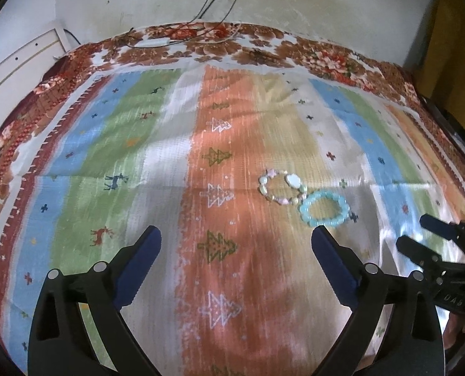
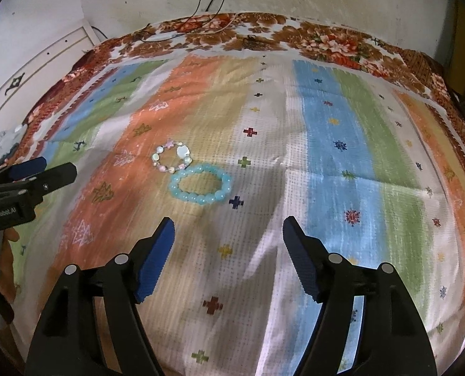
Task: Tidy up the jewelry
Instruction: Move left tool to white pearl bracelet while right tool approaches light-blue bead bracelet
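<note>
Both our left gripper (image 1: pixel 236 244) and right gripper (image 2: pixel 227 235) hover released, fingers spread and holding nothing, above the striped cloth (image 2: pixel 326 144) where the blue bead bracelet (image 2: pixel 200 187) lies touching the pastel shell bracelet (image 2: pixel 172 156). To start well, we judge the right gripper should come down over the blue bracelet's near side and pinch one bead, lifting it without dragging its neighbour. We see no box or tray to receive them.
</note>
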`<state>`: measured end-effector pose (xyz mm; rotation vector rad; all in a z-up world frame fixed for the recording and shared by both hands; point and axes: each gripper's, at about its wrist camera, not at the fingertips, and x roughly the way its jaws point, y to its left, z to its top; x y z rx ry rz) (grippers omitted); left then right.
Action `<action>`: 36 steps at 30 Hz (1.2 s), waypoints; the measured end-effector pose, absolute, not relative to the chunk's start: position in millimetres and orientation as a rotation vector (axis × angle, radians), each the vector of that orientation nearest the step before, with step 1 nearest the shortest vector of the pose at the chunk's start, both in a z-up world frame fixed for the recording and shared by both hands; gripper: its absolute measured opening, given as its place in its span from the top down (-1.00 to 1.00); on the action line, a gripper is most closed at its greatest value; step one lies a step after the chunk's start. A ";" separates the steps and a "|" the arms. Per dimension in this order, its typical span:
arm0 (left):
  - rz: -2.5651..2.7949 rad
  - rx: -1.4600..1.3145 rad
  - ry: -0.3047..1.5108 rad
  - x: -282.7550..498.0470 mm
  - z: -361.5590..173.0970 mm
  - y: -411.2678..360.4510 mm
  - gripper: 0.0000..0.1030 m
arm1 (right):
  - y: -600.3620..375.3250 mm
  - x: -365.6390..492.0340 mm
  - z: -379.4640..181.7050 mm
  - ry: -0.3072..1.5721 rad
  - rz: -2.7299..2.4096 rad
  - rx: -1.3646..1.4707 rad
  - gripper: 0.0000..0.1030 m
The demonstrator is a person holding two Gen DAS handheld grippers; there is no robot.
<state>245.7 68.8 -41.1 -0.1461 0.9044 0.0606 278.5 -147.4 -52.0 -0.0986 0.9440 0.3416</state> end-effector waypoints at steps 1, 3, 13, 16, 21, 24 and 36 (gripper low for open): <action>0.059 -0.149 0.903 247.6 -41.2 69.0 -0.85 | -147.1 279.8 -52.5 0.949 0.342 -0.094 -0.38; 0.056 -0.149 0.902 251.6 -41.7 69.3 -0.85 | -146.8 281.9 -52.3 0.959 0.356 -0.077 -0.38; 0.067 -0.128 0.932 275.0 -55.9 69.7 -0.86 | -140.6 299.9 -61.2 0.966 0.341 -0.079 -0.38; 0.064 -0.117 0.933 280.8 -58.0 67.4 -0.86 | -138.6 305.9 -64.7 0.968 0.336 -0.084 -0.38; 0.069 -0.110 0.948 294.6 -67.0 66.6 -0.86 | -134.9 317.3 -73.3 0.983 0.327 -0.087 -0.38; 0.073 -0.096 0.958 301.7 -74.2 65.9 -0.86 | -132.0 321.3 -78.3 0.991 0.328 -0.090 -0.38; 0.091 -0.066 0.986 329.1 -96.3 67.1 -0.86 | -126.7 344.2 -101.6 1.028 0.307 -0.097 -0.38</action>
